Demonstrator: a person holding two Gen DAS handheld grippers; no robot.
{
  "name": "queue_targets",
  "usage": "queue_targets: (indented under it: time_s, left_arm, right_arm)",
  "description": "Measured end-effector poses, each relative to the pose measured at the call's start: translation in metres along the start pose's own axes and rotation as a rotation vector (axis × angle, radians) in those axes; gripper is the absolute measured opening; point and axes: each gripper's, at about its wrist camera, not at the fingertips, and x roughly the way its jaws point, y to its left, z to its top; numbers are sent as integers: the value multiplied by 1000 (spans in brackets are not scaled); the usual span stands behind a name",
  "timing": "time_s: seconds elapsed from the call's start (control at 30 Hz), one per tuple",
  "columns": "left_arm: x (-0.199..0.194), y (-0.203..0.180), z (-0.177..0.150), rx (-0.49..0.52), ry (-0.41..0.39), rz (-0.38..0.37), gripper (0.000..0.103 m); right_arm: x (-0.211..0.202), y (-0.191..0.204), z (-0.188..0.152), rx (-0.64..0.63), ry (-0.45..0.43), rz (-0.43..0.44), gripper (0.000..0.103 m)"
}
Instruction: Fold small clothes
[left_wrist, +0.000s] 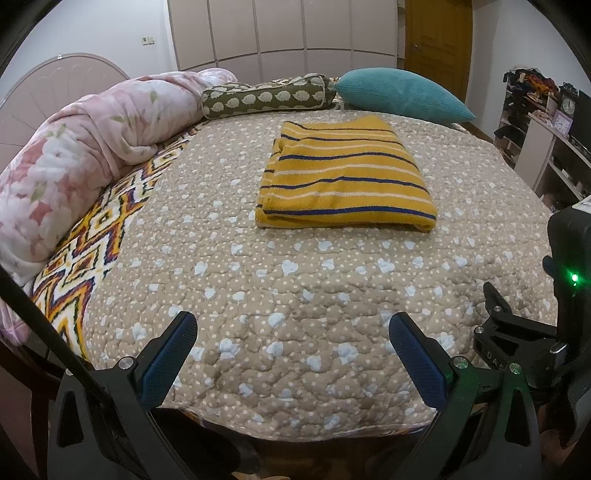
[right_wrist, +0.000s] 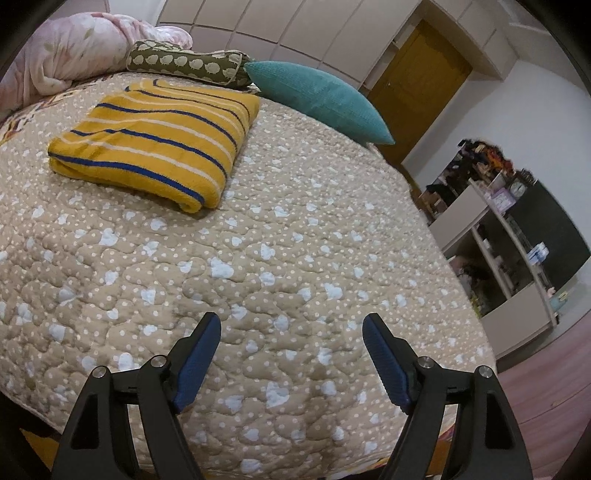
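A yellow garment with blue and white stripes (left_wrist: 345, 173) lies folded in a neat rectangle on the beige dotted bedspread (left_wrist: 295, 288), toward the far side of the bed. It also shows in the right wrist view (right_wrist: 155, 140) at upper left. My left gripper (left_wrist: 291, 325) is open and empty, low over the near edge of the bed, well short of the garment. My right gripper (right_wrist: 291, 325) is open and empty too, over the near part of the bedspread (right_wrist: 295, 258). The right gripper's body (left_wrist: 569, 295) shows at the right edge of the left wrist view.
A pink floral duvet (left_wrist: 81, 155) is rolled along the left side. A green patterned bolster (left_wrist: 266, 96) and a teal pillow (left_wrist: 399, 94) lie at the head. Shelves with clutter (right_wrist: 509, 236) stand to the right, a wooden door (right_wrist: 417, 88) beyond.
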Motion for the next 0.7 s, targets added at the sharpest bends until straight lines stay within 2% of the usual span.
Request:
queue_targets:
  time_s: [0.07, 0.23, 0.3, 0.37, 0.43, 0.47, 0.57, 0.6, 0.63, 0.7]
  left_arm:
    - [0, 0, 0, 1, 0, 4, 103]
    - [1, 2, -1, -5, 5, 18, 103]
    - [2, 2, -2, -5, 7, 19, 103]
    - [1, 3, -3, -4, 6, 17, 103]
    - [2, 2, -2, -3, 5, 16, 103]
    - [2, 3, -2, -2, 4, 14, 103]
    - [2, 1, -1, -1, 6, 15, 103]
    - [1, 1, -1, -2, 5, 15, 103]
    - [1, 1, -1, -2, 5, 15, 103]
    - [2, 1, -1, -3, 6, 13, 103]
  right_arm:
    - [-1, 3, 0, -22, -13, -40, 83]
    - [3, 6, 0, -95, -32, -215, 87]
    - [6, 5, 0, -108, -29, -255, 87]
    - [8, 2, 0, -107, -25, -252, 88]
    - [8, -3, 1, -67, -8, -167, 88]
    - [8, -6, 2, -36, 4, -90, 88]
    - [15, -20, 3, 107, 84, 236, 88]
    - [19, -23, 3, 144, 108, 305, 88]
    - [22, -26, 3, 168, 125, 353, 88]
    - [26, -28, 3, 190, 143, 393, 88]
